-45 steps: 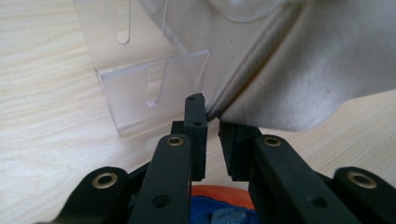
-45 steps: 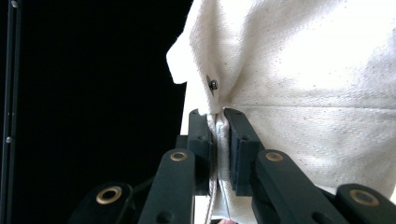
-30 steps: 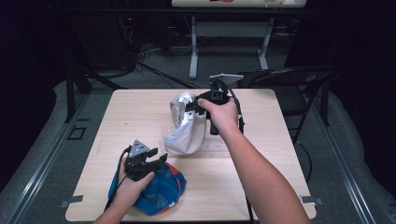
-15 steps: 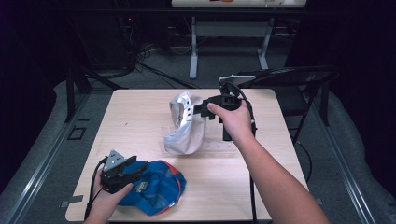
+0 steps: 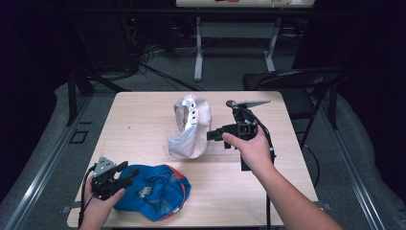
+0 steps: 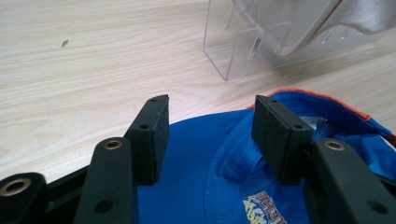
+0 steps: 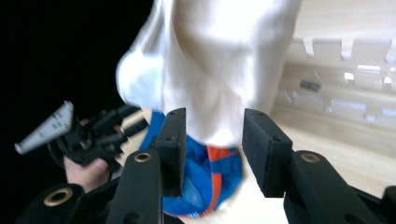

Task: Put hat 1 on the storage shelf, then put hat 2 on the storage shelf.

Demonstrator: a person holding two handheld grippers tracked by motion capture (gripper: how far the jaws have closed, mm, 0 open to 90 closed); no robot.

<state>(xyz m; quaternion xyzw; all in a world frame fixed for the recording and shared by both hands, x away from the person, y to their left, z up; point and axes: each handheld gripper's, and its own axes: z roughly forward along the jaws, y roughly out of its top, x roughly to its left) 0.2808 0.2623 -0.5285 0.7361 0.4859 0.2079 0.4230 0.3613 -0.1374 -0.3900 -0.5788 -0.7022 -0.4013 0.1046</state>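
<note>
**Left tool at blue cap, right tool at white cap**

My left tool (image 5: pixel 125 175) is released, jaws spread, holding nothing. In the left gripper view the pads (image 6: pixel 154 135) sit low over the blue cap (image 5: pixel 153 190), which lies inside-up at the near left edge of the surface (image 5: pixel 139 120); the orange-edged brim points away from me. My guess is the step is picking it up. To do it well: lower one pad inside the crown and one outside so the fabric wall sits between them, then clench. Grab near the seam, not the loose middle, or it'll fold and slip.

My right tool (image 5: pixel 214 135) is also released and empty, jaws apart, aimed at the white cap (image 5: pixel 190 125). That cap sits on a clear stand (image 6: pixel 243 53) mid-surface, well apart from the blue cap. Keep the right tool off the stand; it looks light and could tip.
</note>
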